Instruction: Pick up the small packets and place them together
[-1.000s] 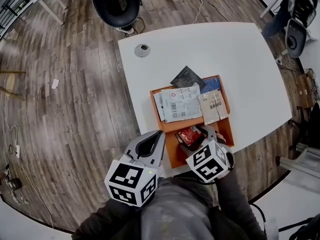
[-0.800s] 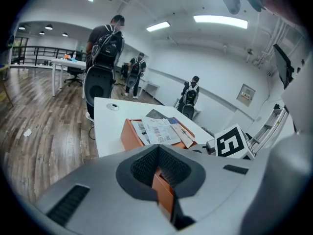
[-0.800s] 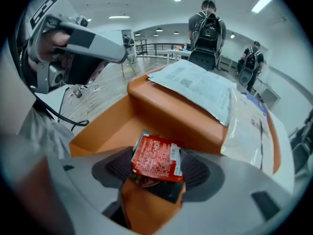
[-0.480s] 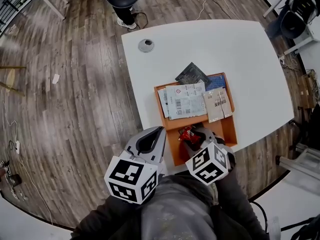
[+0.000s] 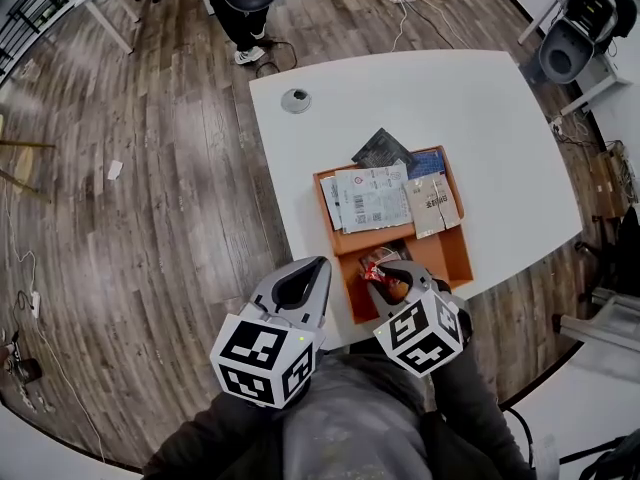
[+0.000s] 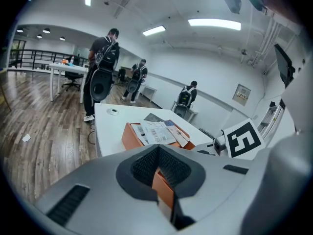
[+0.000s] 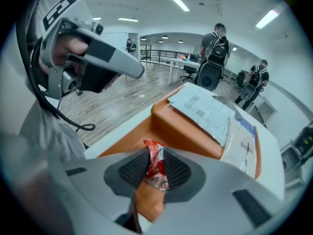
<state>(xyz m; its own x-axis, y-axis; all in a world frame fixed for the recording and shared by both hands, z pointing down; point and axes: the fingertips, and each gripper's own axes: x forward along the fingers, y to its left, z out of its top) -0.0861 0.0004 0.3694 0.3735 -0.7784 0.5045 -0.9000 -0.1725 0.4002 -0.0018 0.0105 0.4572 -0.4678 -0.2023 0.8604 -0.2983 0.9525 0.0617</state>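
Just beyond the right tool (image 5: 384,276), whose jaws have just been closing to pinch an upright red packet (image 5: 371,267), lie the orange tray's (image 5: 455,259) other packets (image 5: 372,199).

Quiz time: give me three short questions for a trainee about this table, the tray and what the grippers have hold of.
1. Multiple choice: what is the right gripper holding? A) a white sheet B) a red packet C) nothing
2. True or false: the orange tray sits on the white table.
3. Fill in: seen from the person, the white printed packets lie at the tray's ___ end.
Key: 1 B, its jaws have just been closing on it; 2 true; 3 far.
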